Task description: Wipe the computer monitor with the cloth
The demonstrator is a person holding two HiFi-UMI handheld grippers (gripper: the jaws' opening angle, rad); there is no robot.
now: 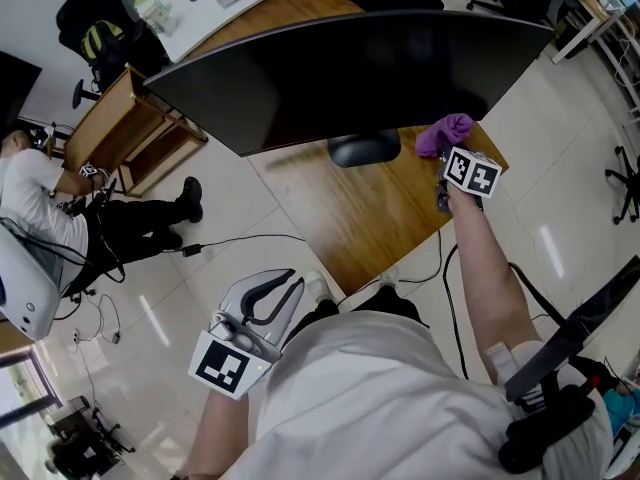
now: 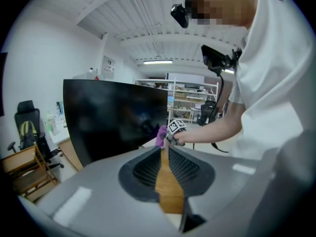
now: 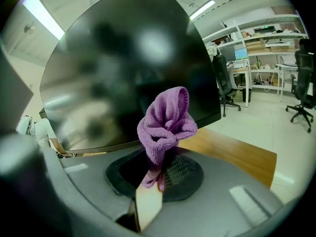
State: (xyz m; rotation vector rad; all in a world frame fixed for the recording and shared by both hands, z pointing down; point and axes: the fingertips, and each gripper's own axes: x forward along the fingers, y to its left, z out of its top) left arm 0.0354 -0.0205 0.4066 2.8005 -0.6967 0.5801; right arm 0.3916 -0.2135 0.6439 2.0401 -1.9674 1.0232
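A wide, curved black monitor (image 1: 340,68) stands on a wooden desk (image 1: 370,218), its dark screen filling the right gripper view (image 3: 123,83). My right gripper (image 1: 447,158) is shut on a bunched purple cloth (image 1: 445,133) by the screen's lower right corner. The cloth (image 3: 165,122) sticks up from the closed jaws of the right gripper (image 3: 157,174), close in front of the screen. Touch cannot be told. My left gripper (image 1: 290,280) hangs low, off the desk near my body, shut and empty. Its own view shows the left gripper (image 2: 165,149), the monitor (image 2: 113,117) and the cloth (image 2: 160,135).
The monitor's dark stand base (image 1: 365,148) sits on the desk under the screen. A person (image 1: 40,208) sits on the floor at left beside a small wooden desk (image 1: 130,138). Cables (image 1: 230,243) trail over the tiles. Office chairs (image 3: 303,83) and shelves (image 3: 261,38) stand at right.
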